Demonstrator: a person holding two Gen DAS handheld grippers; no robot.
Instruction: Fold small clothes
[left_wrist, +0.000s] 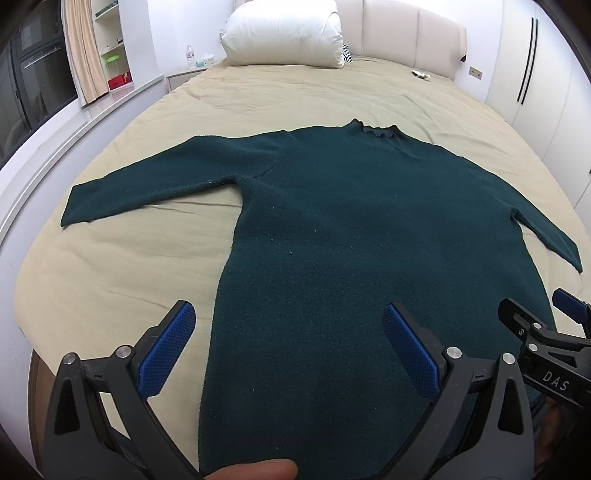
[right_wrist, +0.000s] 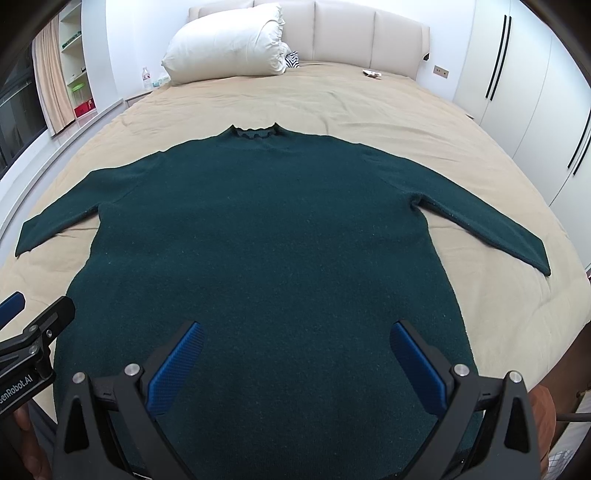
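Note:
A dark green long-sleeved sweater (left_wrist: 351, 229) lies flat on the beige bed (left_wrist: 110, 277), collar at the far end, both sleeves spread out to the sides. It also shows in the right wrist view (right_wrist: 266, 236). My left gripper (left_wrist: 288, 325) is open and empty, hovering above the sweater's lower left hem edge. My right gripper (right_wrist: 295, 339) is open and empty, hovering above the lower middle of the sweater. The right gripper shows at the right edge of the left wrist view (left_wrist: 535, 317); the left gripper shows at the left edge of the right wrist view (right_wrist: 33, 310).
A white rolled duvet (right_wrist: 229, 48) lies at the head of the bed against the padded headboard (right_wrist: 351, 33). A water bottle (right_wrist: 146, 77) stands on the left nightstand. White wardrobes (right_wrist: 517, 85) stand to the right, a window ledge (left_wrist: 85, 122) to the left.

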